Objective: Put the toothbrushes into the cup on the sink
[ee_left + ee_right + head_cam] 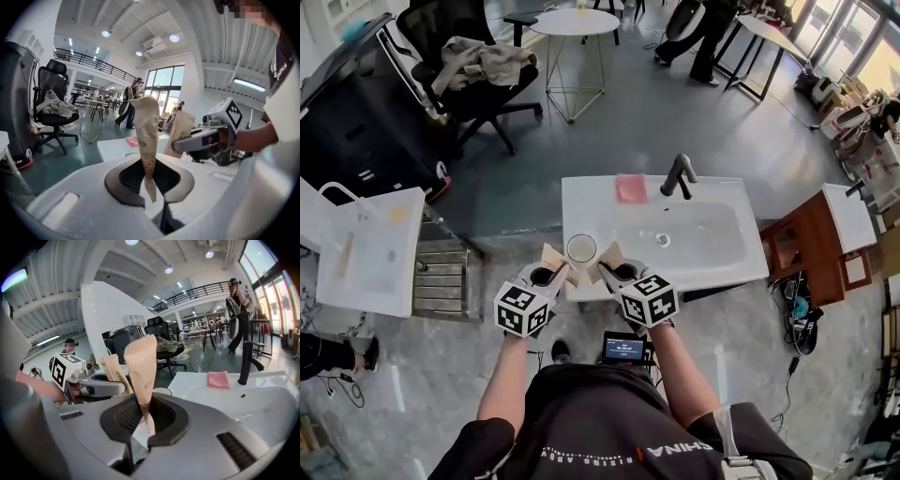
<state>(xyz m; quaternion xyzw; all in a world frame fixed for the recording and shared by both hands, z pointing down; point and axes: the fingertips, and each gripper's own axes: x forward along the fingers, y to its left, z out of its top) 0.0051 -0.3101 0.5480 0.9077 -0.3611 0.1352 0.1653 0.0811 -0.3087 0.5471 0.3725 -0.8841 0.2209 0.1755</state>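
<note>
A white cup [581,248] stands on the front left corner of the white sink [712,258]. My left gripper [551,274] is shut on a tan paper-wrapped toothbrush [551,257] just left of the cup. To the cup's right, my right gripper [606,272] is shut on a second wrapped toothbrush [610,254]. In the left gripper view its packet [146,136] stands upright in the gripper [150,176], with the other packet [180,129] beyond. The right gripper view shows its packet [143,376] pinched in the gripper [145,418], and the cup's rim [161,391] just behind.
A pink cloth [630,187] and a black faucet [678,175] sit at the sink's back edge. A second white basin [370,248] stands at the left and a wooden cabinet [811,248] at the right. An office chair [473,70] and a round table [576,23] are beyond.
</note>
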